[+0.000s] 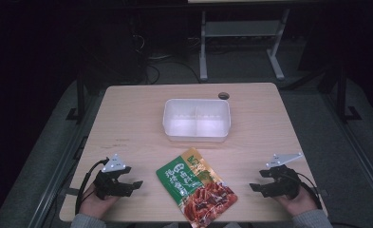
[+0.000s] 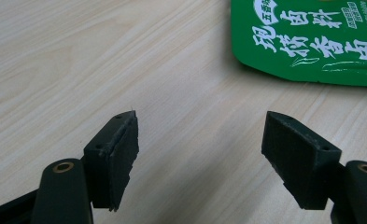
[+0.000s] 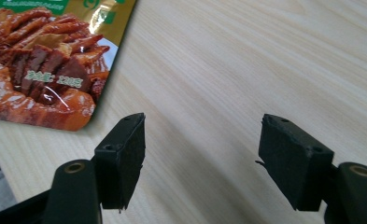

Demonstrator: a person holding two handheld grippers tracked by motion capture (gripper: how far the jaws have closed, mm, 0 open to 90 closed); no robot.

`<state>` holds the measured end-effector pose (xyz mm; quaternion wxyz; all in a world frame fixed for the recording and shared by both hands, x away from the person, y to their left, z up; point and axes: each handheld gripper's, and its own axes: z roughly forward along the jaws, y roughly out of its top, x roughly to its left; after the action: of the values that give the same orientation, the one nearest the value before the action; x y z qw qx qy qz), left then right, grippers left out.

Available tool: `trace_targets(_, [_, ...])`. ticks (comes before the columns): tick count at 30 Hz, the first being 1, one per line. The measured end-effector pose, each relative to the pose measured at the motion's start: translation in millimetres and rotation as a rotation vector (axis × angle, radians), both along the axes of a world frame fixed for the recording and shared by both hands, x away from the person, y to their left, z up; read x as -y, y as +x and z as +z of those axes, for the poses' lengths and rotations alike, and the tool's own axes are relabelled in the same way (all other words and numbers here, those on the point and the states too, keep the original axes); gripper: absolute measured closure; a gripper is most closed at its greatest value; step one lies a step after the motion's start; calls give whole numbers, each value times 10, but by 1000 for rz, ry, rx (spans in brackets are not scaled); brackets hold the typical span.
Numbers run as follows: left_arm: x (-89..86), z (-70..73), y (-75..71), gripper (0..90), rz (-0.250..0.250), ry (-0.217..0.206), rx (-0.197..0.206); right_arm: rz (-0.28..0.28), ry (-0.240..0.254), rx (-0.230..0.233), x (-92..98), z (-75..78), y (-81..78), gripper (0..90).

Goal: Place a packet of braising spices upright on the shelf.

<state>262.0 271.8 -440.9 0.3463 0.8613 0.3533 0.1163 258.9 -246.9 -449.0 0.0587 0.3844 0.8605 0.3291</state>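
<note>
A green and gold food pouch (image 1: 196, 185) with a picture of red meat lies flat near the table's front edge, between the two hands. My left gripper (image 1: 135, 184) rests open on the table to the pouch's left, with nothing between its jaws. In the left gripper view the gripper (image 2: 201, 161) faces bare wood, and the pouch's green end (image 2: 312, 42) lies ahead at the upper right. My right gripper (image 1: 254, 187) stands open to the pouch's right. Its own view shows the gripper (image 3: 201, 161) over bare wood, with the pouch's meat-picture end (image 3: 45, 65) at the upper left.
A clear plastic box (image 1: 197, 119) with two compartments stands past the pouch, toward the far side of the wooden table (image 1: 127, 123). A small round hole (image 1: 223, 96) sits near the far edge. Beyond the table stand dark floor, cables and a metal frame (image 1: 241, 38).
</note>
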Motion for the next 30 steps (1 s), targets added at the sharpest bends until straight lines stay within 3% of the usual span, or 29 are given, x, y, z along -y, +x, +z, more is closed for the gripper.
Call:
trace_targets(7, [28,3,-6,259,-10,3,3,6,9,4,-9,15,-23,305])
trace_targets(13, [58,20,13,250,-14,-25,-2,15,8,7,-40,19,-24,303])
trace_targets(25, [270,82,65,231,-59,-40,-13,52,4,24,-163,41,-57,333])
trace_targets(30, [395,106,125,233,-79,-43,-28,96,-4,26,-292,47,-67,385])
